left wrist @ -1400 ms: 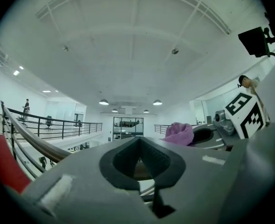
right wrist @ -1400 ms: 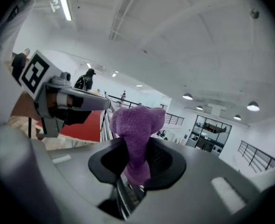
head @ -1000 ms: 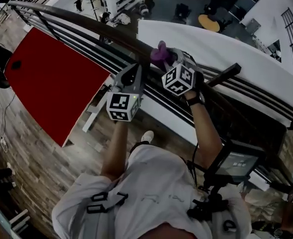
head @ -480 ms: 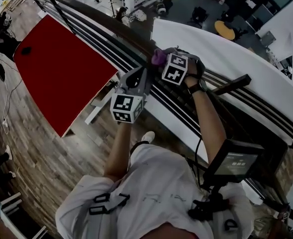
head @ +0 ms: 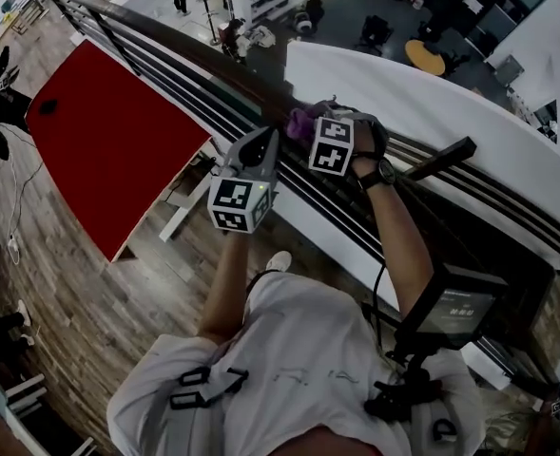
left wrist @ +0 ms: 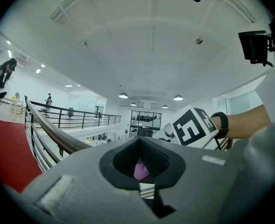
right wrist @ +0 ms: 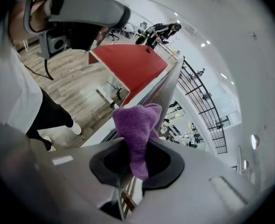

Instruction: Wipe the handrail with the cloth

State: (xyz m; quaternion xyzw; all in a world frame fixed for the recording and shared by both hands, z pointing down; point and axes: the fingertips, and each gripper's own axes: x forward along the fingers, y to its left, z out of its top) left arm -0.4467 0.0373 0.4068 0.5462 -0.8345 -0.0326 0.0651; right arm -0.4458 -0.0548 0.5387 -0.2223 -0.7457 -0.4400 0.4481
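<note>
A dark handrail [head: 189, 53] runs from upper left to right across the head view. A purple cloth [head: 300, 122] lies bunched on top of it, and my right gripper [head: 318, 127] is shut on that cloth. In the right gripper view the cloth [right wrist: 137, 125] stands up out of the shut jaws of the right gripper [right wrist: 137, 164], pressed to the rail [right wrist: 167, 85]. My left gripper [head: 263, 143] is shut and holds nothing, just left of and below the cloth, beside the rail. Past the left gripper [left wrist: 139, 166], its own view shows a bit of cloth [left wrist: 140, 170].
Thin horizontal bars [head: 213, 112] run under the rail. A red panel [head: 108, 141] and wooden floor [head: 80, 312] lie below left. A dark bracket post [head: 441, 155] juts from the rail on the right. A small monitor [head: 455, 307] hangs on the person's chest rig.
The right gripper has slid a little leftward along the rail with the cloth in it. The left gripper has kept its place beside it.
</note>
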